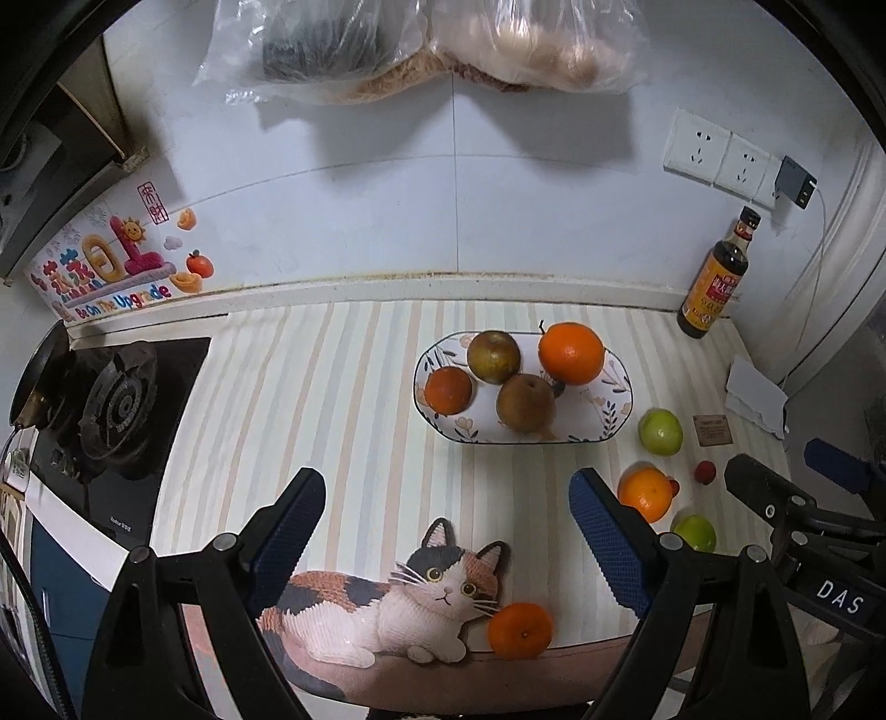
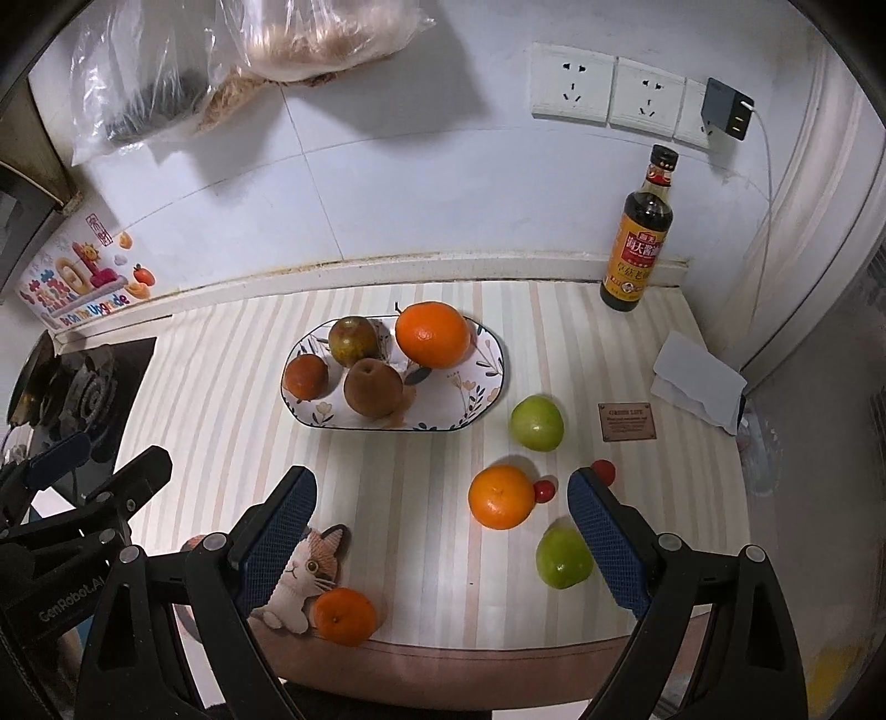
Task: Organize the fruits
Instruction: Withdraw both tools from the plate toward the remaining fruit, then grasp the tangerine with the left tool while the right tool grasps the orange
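A floral oval plate on the striped mat holds a large orange, two brown pears and a dark orange fruit. Loose on the mat to its right lie two green fruits, an orange and two small red fruits. A small orange sits at the front edge by the cat picture. My left gripper is open and empty above the mat. My right gripper is open and empty, near the loose orange.
A soy sauce bottle stands at the back right by the wall. Folded white paper and a small brown card lie at the right. A gas stove is at the left. Plastic bags hang on the wall.
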Tool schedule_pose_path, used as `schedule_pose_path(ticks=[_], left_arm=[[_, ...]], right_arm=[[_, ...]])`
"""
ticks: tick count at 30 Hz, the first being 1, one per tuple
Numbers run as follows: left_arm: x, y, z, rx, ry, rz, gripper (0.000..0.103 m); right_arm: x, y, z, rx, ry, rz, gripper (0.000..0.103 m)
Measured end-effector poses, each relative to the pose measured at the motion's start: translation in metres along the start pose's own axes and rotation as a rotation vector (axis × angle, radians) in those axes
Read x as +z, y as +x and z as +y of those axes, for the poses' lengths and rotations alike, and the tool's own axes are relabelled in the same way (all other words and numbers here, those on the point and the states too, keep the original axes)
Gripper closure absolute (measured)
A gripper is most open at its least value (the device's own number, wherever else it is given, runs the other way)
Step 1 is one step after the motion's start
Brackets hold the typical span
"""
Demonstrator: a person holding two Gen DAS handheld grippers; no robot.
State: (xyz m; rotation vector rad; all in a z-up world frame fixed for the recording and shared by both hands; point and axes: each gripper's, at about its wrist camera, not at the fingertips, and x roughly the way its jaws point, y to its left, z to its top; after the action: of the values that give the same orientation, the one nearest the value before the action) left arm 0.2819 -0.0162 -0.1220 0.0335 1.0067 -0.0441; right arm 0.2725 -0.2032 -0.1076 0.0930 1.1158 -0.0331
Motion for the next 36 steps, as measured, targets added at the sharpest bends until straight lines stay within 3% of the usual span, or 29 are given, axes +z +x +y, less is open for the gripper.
schedule_pose_path(ticks=[7, 9, 10, 11, 17, 18, 25, 31, 33, 34, 35, 36], left_arm=[[-0.004, -0.007, -0.002, -0.014, 0.0, -0.024, 0.013], [-0.005, -0.006, -0.003, -0.023, 0.025, 0.0, 0.013], [-0.007, -0.004, -0.005, -0.026, 0.035, 0.007, 0.011], [-0.008, 0.001, -0.007, -0.028, 0.048, 0.027, 0.003], [-0.038, 0.049, -0.018, -0.079, 0.111, 0.249, 0.002], [-0.046, 0.062, -0.022, -0.075, 0.123, 0.253, 0.002], [-0.108, 0.147, -0.053, -0.115, 0.194, 0.573, 0.002], [-0.139, 0.194, -0.071, -0.112, 0.249, 0.715, 0.002], [-0.145, 0.201, -0.074, -0.11, 0.261, 0.725, 0.015], [-0.148, 0.203, -0.075, -0.117, 0.259, 0.724, 0.033], [-0.149, 0.203, -0.075, -0.137, 0.246, 0.728, 0.041], [-0.15, 0.203, -0.075, -0.146, 0.235, 0.733, 0.041]], right_arm=[[-0.001, -0.01, -0.001, 0.008, 0.016, -0.026, 0.009], [0.0, -0.008, -0.002, 0.011, 0.021, -0.027, 0.009], [0.0, -0.007, -0.004, 0.016, 0.029, -0.026, 0.008], [0.0, -0.006, -0.006, 0.021, 0.038, -0.024, 0.006], [-0.012, 0.027, -0.028, 0.029, 0.085, 0.08, 0.004], [-0.015, 0.034, -0.032, 0.031, 0.092, 0.099, 0.004], [-0.048, 0.091, -0.065, 0.019, 0.154, 0.254, 0.004], [-0.068, 0.125, -0.086, 0.011, 0.196, 0.321, 0.004], [-0.069, 0.131, -0.091, 0.019, 0.207, 0.326, 0.004], [-0.068, 0.135, -0.092, 0.023, 0.211, 0.328, 0.004], [-0.067, 0.139, -0.093, 0.033, 0.214, 0.329, 0.004], [-0.064, 0.142, -0.093, 0.041, 0.216, 0.328, 0.005]])
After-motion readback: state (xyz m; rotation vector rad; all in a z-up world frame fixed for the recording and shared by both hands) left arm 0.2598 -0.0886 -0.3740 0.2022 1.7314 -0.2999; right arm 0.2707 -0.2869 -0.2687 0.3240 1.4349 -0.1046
